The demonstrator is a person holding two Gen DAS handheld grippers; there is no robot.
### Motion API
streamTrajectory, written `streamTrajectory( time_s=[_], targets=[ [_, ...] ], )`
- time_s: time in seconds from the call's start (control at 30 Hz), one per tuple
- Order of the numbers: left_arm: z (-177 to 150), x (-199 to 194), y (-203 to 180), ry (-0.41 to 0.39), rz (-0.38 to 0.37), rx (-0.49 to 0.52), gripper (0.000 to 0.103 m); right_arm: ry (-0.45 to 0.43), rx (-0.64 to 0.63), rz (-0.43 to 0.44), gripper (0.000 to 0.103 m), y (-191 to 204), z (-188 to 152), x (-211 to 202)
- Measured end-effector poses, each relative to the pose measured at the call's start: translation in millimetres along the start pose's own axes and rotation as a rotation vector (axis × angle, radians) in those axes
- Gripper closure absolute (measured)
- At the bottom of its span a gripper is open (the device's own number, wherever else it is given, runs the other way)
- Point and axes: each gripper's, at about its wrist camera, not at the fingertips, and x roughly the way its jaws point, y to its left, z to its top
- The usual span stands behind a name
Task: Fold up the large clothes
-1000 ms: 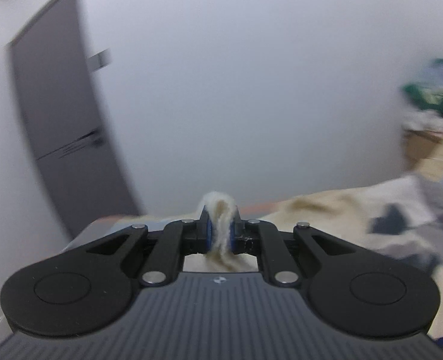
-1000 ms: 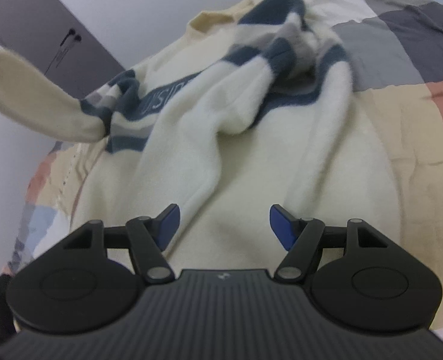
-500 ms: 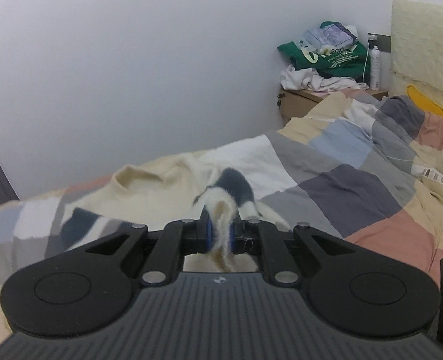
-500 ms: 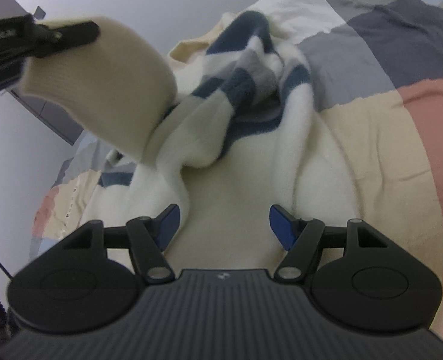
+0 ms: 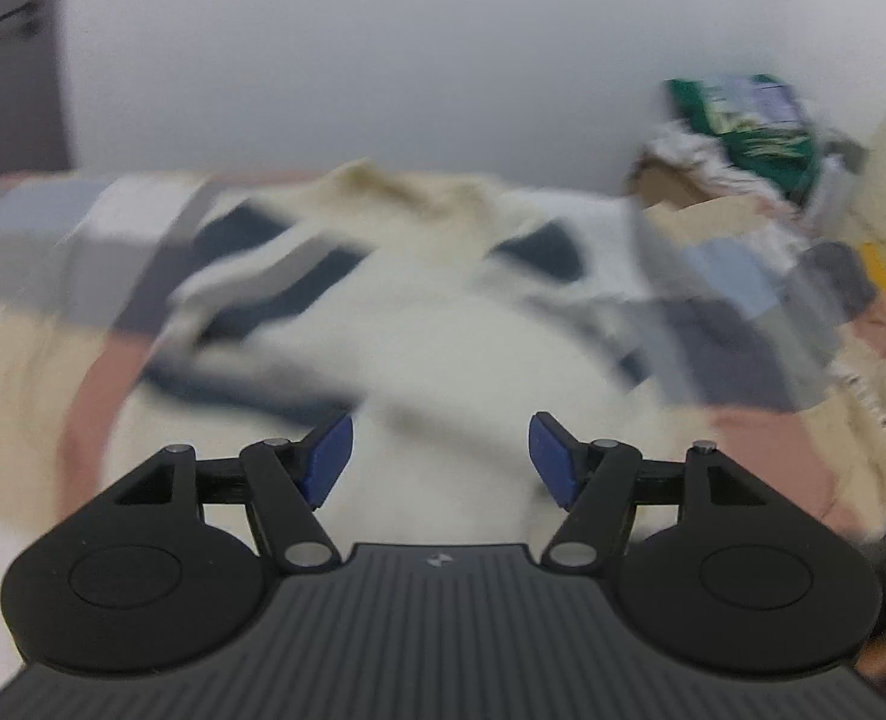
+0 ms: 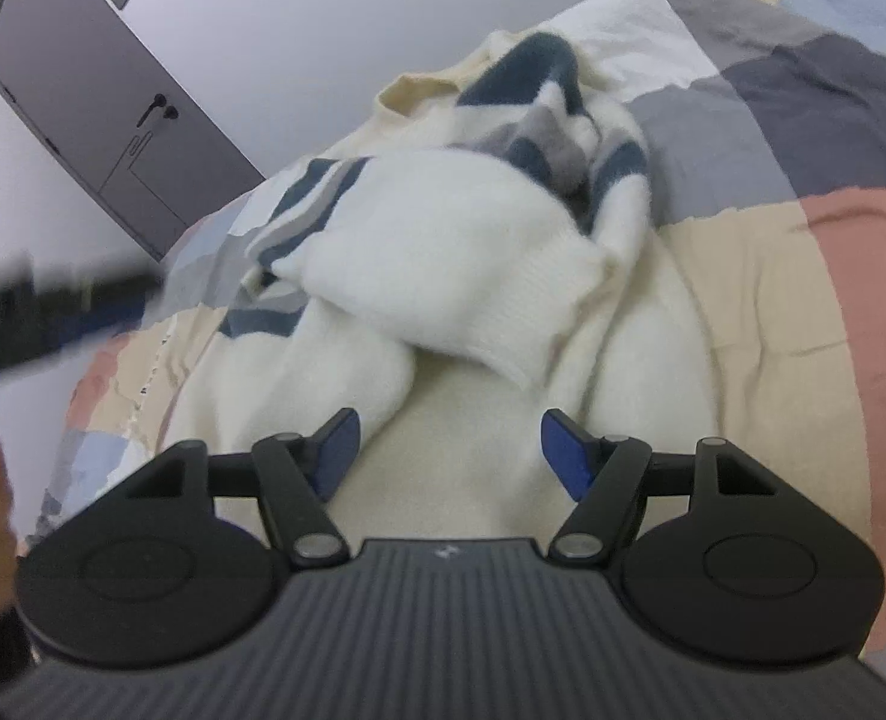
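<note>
A cream sweater [image 6: 490, 360] with navy and grey stripes lies on the patchwork bed. One sleeve [image 6: 443, 276] lies folded across its body, cuff toward me. My right gripper [image 6: 445, 447] is open and empty just above the sweater's lower part. My left gripper [image 5: 440, 459] is open and empty above the sweater [image 5: 443, 360]; that view is blurred by motion. The left gripper also shows as a dark blur at the left edge of the right wrist view [image 6: 41, 312].
The patchwork quilt [image 6: 802, 228] covers the bed. A grey door [image 6: 101, 96] stands in the white wall at the back left. A bedside stand with a green bag and clothes [image 5: 742, 138] sits at the back right.
My left gripper has opened and let go of the sleeve, which now lies across the sweater's body. The left gripper has pulled back to the left. The right gripper has stayed open.
</note>
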Motion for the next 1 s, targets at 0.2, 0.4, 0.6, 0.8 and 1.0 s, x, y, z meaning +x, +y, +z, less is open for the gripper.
streamTrajectory(
  time_s=[0.2, 0.4, 0.6, 0.8, 1.0],
  targets=[
    [-65, -14, 65, 0.072, 0.188, -0.121, 0.033, -0.024, -0.05, -0.056, 0.034, 4, -2, -3],
    [-105, -11, 114, 0.101, 0.21, -0.344, 0.033, -0.012, -0.078, -0.121, 0.035, 2, -11, 2],
    [-105, 2, 122, 0.104, 0.22, -0.335, 0.033, -0.034, -0.128, -0.203, 0.035, 15, -26, -4],
    [-109, 1, 135, 0.102, 0.235, -0.35, 0.033, -0.073, -0.084, -0.239, 0.024, 21, -29, -16],
    [-113, 9, 150, 0.12, 0.224, -0.415, 0.033, -0.062, -0.03, -0.341, 0.022, 6, -29, -9]
  ],
)
